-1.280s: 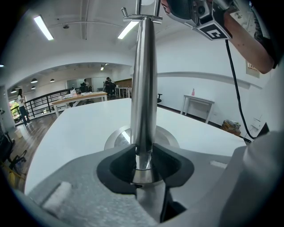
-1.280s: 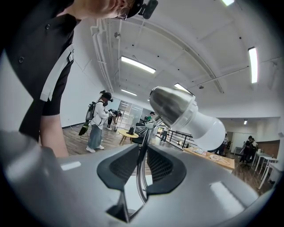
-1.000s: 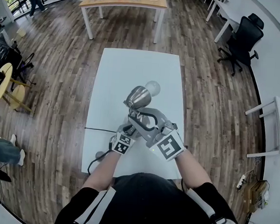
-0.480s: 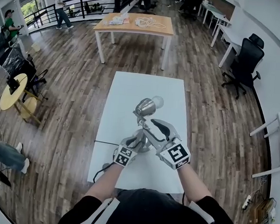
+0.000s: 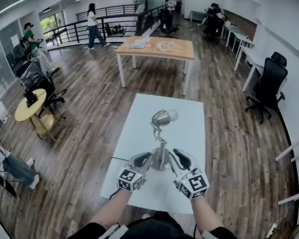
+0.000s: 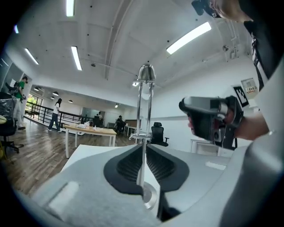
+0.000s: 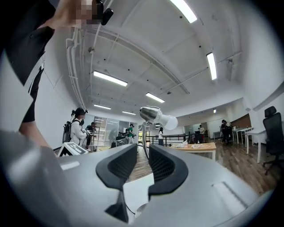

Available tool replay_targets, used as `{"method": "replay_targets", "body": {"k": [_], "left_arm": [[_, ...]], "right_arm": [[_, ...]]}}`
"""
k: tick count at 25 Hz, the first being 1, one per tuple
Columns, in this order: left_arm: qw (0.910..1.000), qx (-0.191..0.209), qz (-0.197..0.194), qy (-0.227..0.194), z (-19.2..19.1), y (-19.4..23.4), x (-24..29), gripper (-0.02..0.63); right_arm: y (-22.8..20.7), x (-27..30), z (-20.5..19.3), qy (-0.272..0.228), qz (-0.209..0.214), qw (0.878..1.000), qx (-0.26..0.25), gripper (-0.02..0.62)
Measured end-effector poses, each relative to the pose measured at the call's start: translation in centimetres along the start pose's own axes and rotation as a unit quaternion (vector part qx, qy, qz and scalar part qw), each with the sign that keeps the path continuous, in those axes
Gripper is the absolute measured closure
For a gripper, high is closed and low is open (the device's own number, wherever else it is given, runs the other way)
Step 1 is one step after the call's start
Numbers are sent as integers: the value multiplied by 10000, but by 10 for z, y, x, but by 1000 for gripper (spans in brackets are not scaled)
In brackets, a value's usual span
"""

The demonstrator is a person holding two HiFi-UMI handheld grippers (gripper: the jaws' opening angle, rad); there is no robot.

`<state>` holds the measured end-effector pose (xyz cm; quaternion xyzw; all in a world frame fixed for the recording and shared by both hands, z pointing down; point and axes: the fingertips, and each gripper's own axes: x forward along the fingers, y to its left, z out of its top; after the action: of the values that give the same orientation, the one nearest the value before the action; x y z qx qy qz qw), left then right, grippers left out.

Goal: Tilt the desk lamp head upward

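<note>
A chrome desk lamp stands on the white table (image 5: 139, 121). Its round base (image 5: 160, 162) is near the front, its thin stem (image 6: 143, 115) is upright, and its head (image 5: 161, 117) with a white bulb (image 7: 171, 121) leans to the far right. My left gripper (image 5: 145, 159) lies just left of the base. Its jaws are closing to a narrow slit, and nothing is pressed between them. My right gripper (image 5: 176, 156) lies just right of the base. Its jaws are also closing, with a clear gap that holds nothing. Both are apart from the lamp head.
A black cable (image 5: 116, 158) runs off the table's left edge. A wooden table (image 5: 155, 47) stands beyond, office chairs (image 5: 268, 82) at the right, a round yellow table (image 5: 29, 104) at the left. People stand far off by the railing.
My right gripper has come off the lamp's head and neck. Both grippers have drawn back and down beside the base. The head camera has tipped up, showing more of the room.
</note>
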<state>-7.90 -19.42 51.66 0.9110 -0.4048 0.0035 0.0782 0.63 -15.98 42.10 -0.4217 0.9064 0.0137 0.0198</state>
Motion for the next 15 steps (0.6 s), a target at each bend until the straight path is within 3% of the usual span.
{"method": "replay_targets", "body": {"k": [2, 8, 15], "left_arm": [[9998, 2, -49, -186, 13, -13, -12, 607], [9990, 142, 118, -395, 37, -43, -41, 606], [9963, 135, 509, -685, 48, -87, -72, 606]], "right_arm": [[3, -14, -4, -26, -101, 9998, 176, 519], [-3, -53, -3, -100, -258, 9979, 592, 572], [-5, -119, 2, 28, -197, 9983, 552, 591]]}}
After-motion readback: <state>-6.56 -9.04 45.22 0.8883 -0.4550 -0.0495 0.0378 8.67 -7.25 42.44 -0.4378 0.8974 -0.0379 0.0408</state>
